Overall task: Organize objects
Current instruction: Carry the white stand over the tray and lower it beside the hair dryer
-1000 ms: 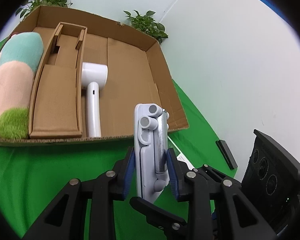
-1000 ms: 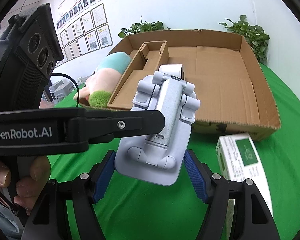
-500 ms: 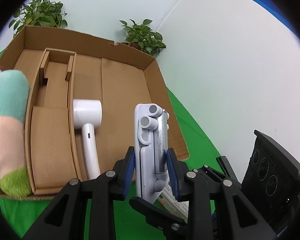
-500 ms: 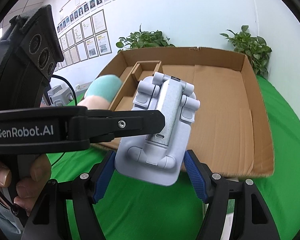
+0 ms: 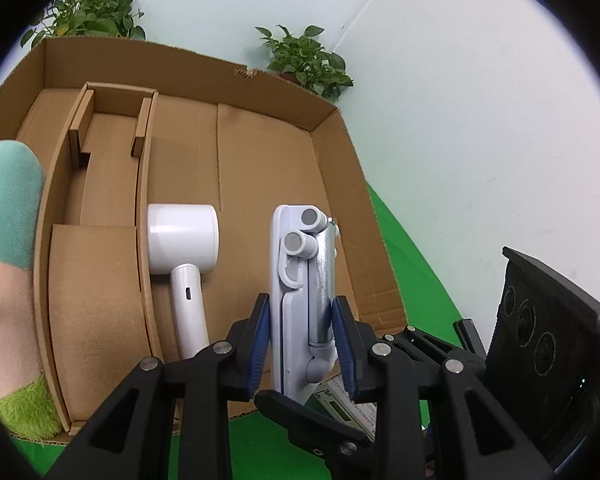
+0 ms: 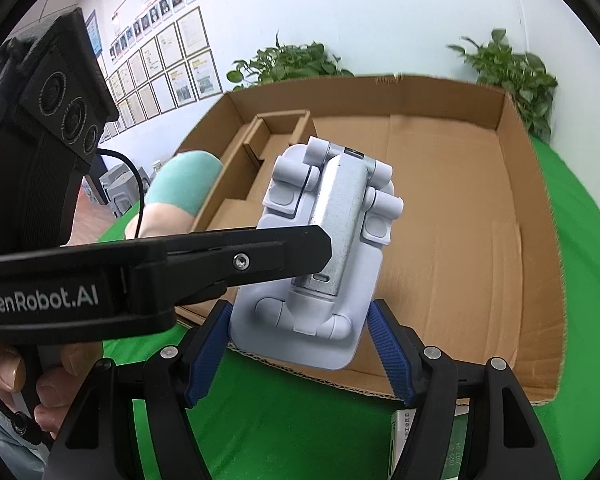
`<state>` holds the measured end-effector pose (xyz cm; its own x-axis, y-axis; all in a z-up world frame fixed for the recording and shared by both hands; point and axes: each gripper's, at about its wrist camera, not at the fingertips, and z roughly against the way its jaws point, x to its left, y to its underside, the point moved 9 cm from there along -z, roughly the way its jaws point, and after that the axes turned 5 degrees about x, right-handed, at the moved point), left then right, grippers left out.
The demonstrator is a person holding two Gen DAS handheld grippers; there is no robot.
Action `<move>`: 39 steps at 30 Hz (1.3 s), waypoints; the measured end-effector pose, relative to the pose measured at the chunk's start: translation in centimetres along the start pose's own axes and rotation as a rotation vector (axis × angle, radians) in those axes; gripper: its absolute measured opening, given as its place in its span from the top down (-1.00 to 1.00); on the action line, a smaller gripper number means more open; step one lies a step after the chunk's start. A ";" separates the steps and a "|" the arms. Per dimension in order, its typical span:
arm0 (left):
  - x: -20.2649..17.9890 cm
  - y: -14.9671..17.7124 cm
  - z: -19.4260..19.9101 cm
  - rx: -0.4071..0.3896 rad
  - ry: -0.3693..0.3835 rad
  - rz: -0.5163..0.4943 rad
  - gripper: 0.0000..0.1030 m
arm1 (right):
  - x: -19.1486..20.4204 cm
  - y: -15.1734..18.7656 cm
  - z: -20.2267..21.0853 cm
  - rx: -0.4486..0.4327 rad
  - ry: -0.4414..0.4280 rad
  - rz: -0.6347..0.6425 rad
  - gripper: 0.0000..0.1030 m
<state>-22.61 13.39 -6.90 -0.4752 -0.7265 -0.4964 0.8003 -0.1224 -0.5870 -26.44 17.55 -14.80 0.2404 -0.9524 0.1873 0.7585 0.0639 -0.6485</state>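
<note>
A pale grey folded phone stand (image 5: 304,280) hangs above the front edge of an open cardboard box (image 5: 260,152). My left gripper (image 5: 300,340) is shut on the stand's thin sides. My right gripper (image 6: 298,344) is shut on the wide base of the same stand (image 6: 332,220), and a left gripper finger (image 6: 220,256) crosses in front of it. Inside the box lies a white hair dryer (image 5: 184,240) beside a cardboard insert (image 5: 96,264). The box floor (image 6: 452,208) to the right of the dryer is bare.
A plush toy (image 5: 4,240) in teal, pink and green lies against the box's left side. A small green and white carton (image 6: 424,440) sits on the green cloth under my right gripper. Potted plants (image 5: 308,60) stand behind the box by the wall.
Both grippers have carried the stand forward from over the green cloth to over the box's front edge. The carton has slid down under the grippers. Both grips are unchanged.
</note>
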 end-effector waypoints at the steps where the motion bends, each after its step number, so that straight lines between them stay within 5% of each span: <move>1: 0.1 0.1 -0.3 0.007 -0.004 0.003 0.44 | -0.3 0.1 -0.4 0.011 -0.005 -0.008 -0.30; 16: 2.2 1.2 -4.0 0.108 -0.095 0.031 0.44 | -2.6 2.2 -4.7 0.136 -0.096 -0.088 -0.30; 17: 2.4 1.3 -4.4 0.120 -0.106 0.029 0.56 | -2.6 2.3 -5.0 0.142 -0.096 -0.089 -0.29; 18: 2.5 1.6 -4.9 0.147 -0.120 0.026 0.73 | -2.6 2.3 -5.2 0.144 -0.097 -0.085 -0.03; 21: 3.3 2.1 -5.6 0.160 -0.151 0.039 0.74 | -3.0 2.1 -5.3 0.148 -0.078 -0.082 0.13; 33: 3.2 2.1 -5.9 0.153 -0.106 0.115 0.75 | -2.8 2.3 -5.3 0.142 -0.034 -0.033 0.16; 39: 3.6 2.3 -5.9 0.167 -0.166 0.090 0.72 | -3.0 2.3 -5.9 0.155 -0.046 -0.044 0.11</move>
<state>-24.65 14.51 -13.78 -0.3439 -0.8390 -0.4217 0.8924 -0.1523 -0.4248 -29.04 18.82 -21.22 0.2302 -0.9407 0.2491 0.8522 0.0713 -0.5183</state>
